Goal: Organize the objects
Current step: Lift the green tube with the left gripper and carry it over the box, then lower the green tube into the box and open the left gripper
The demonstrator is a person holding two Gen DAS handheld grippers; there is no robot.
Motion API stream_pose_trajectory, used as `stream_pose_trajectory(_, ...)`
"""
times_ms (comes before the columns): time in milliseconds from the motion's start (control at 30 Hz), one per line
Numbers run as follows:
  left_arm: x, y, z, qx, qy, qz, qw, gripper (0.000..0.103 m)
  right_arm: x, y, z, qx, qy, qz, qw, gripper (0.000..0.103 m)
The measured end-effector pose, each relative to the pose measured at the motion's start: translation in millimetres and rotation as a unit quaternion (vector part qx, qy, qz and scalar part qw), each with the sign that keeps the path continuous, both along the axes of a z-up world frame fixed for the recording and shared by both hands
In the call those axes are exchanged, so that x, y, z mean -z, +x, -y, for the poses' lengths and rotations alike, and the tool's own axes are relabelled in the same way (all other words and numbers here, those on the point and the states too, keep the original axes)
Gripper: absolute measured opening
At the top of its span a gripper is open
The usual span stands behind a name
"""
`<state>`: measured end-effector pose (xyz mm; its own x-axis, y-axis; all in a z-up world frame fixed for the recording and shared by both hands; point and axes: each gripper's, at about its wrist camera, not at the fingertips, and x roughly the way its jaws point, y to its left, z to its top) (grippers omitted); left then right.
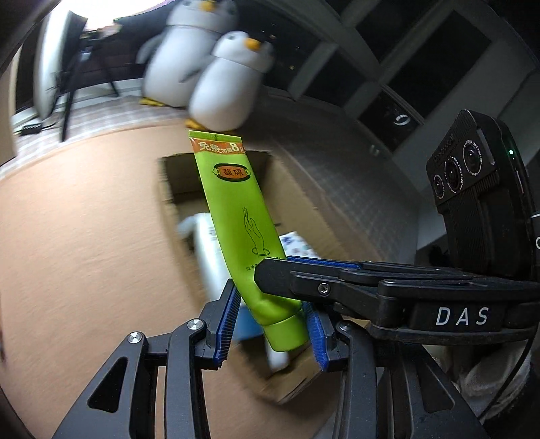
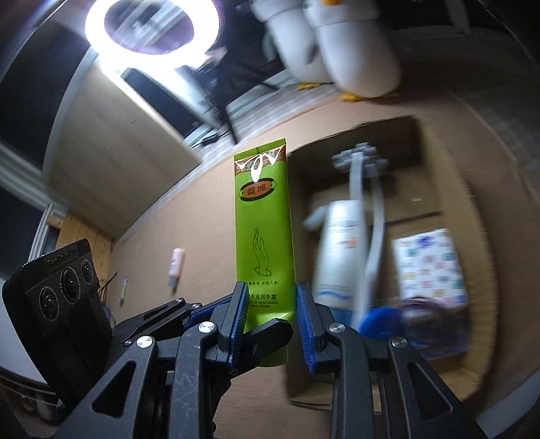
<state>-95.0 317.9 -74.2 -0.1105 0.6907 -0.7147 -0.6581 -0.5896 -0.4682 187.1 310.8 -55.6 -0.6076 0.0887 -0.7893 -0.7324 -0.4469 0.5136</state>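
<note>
A green hand cream tube point(image 1: 236, 216) stands upright between both grippers, above an open cardboard box point(image 1: 297, 189). My left gripper point(image 1: 270, 329) has its blue pads on either side of the tube's cap end. My right gripper point(image 1: 287, 270) reaches in from the right and crosses the tube's lower body. In the right wrist view the tube point(image 2: 263, 229) sits between my right gripper's point(image 2: 270, 324) pads, with one left finger point(image 2: 266, 337) crossing its cap. The box point(image 2: 422, 236) holds a white bottle point(image 2: 341, 250), a grey long-handled tool point(image 2: 364, 209) and a patterned pack point(image 2: 432, 266).
Two plush penguins point(image 1: 222, 77) sit at the table's far edge. A ring light point(image 2: 152, 30) glows at the back left. A small pink tube point(image 2: 177, 265) lies on the brown tabletop point(image 1: 84, 236) to the left. The box also holds a blue object point(image 2: 381, 324).
</note>
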Motion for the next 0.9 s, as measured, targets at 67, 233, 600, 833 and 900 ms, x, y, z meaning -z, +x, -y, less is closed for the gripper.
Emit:
stream_pose_trajectory(67,0.5,1.9,-17.8,0.010,0.001,-0.001,1.0000,0.041,0.6,14.6,-9.6,0.010,0.002,0.005,1.000,0.027)
stream_pose_trajectory(233,2.9,1.7,-55.9,0.024,-0.002,-0.003,0.9997,0.041,3.1,35.9,-32.5,0.027,0.004,0.015,1.000,0.029)
stream_pose_trajectory(600,4.7,-7.6,-69.6,0.005,-0.035,-0.037,0.9987,0.046,2.6,53.6,-55.7,0.047,0.024,0.036,0.998,0.046)
stream_pose_trajectory(833,9.2,-11.6,-51.8,-0.004,-0.036,-0.030,0.9989,0.046,4.7,53.1,-51.7,0.047,0.026,0.026,0.998,0.047)
stream_pose_trajectory(900,8.2,-11.6,-46.8,-0.004,-0.037,-0.033,0.9988,0.046,3.2,50.4,-48.0,0.043,0.033,0.022,0.998,0.052)
